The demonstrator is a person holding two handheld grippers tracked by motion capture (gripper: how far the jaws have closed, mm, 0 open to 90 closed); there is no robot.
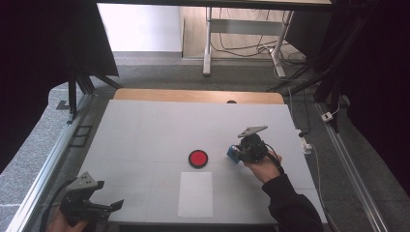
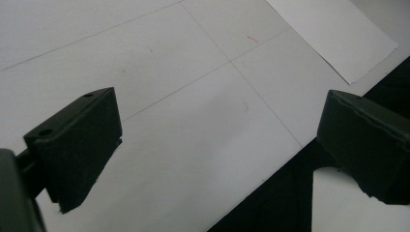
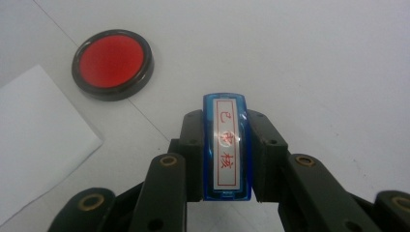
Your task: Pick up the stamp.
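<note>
My right tool (image 3: pixel 226 159) grips a narrow blue plastic stamp with a white label printed in red characters (image 3: pixel 226 152), jaws pinched against its two long flat sides, its long axis running straight out along the jaws. In the high view the right tool (image 1: pixel 238 153) holds the stamp (image 1: pixel 233 154) low over the white worktop (image 1: pixel 145 130), right of centre. The round red ink pad in its black rim (image 1: pixel 198 158) sits just to the stamp's left there, close but apart; in the right gripper view the pad (image 3: pixel 112 64) lies ahead and to the left of the stamp's far end. A white sheet of paper (image 1: pixel 195 194) lies on the near side of the pad, toward me. I judge that the next move hinges on that leftward offset: the stamp must travel sideways to reach the pad. My left tool (image 1: pixel 112 206) hangs at the near left corner, jaws wide and holding nothing, well apart from everything, so the right hand is plainly the nearer one.
</note>
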